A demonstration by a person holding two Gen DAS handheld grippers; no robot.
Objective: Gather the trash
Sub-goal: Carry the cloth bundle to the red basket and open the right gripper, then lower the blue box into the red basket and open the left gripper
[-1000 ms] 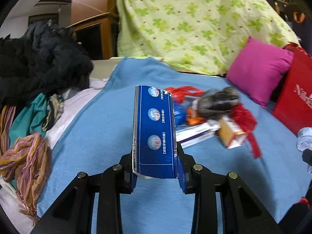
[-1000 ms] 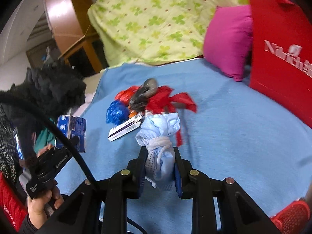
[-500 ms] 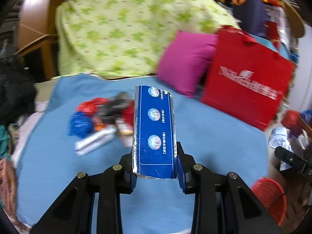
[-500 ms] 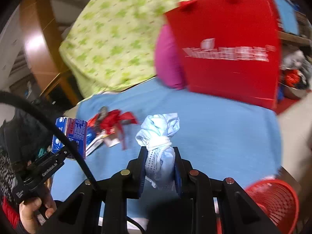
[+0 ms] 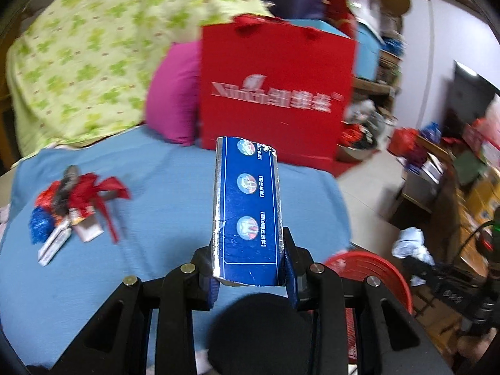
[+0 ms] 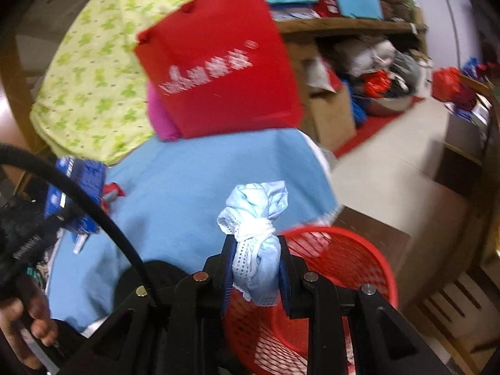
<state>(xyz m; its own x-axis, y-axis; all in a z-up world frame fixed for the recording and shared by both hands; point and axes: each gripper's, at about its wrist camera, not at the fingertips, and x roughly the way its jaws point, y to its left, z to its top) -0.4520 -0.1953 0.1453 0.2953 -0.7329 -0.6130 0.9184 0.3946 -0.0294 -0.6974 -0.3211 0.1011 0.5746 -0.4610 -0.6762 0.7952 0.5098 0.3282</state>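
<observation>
Between right hand-held gripper (image 6: 254, 273) pads: knotted pale-blue cloth wad (image 6: 254, 234), clamped, poised over near rim of red basket (image 6: 343, 268). Carry further over basket mouth before letting go.

Left hand-held gripper (image 5: 248, 265): clamped on blue carton (image 5: 248, 209), above blue bed cover (image 5: 125, 265); swing right to basket.

Far left on bed: remaining trash pile (image 5: 72, 206).

Both fisheye views are dim and warm-lit indoors, with black vignetted corners and strong bending toward the rims. Motion blur smears the red paper bag (image 5: 276, 90), the green patterned blanket (image 6: 93, 72) and the cluttered shelves (image 6: 350, 25). The nearest foreground stays sharp. The pale wall (image 5: 437, 47) is the brightest area; shadows are soft.
</observation>
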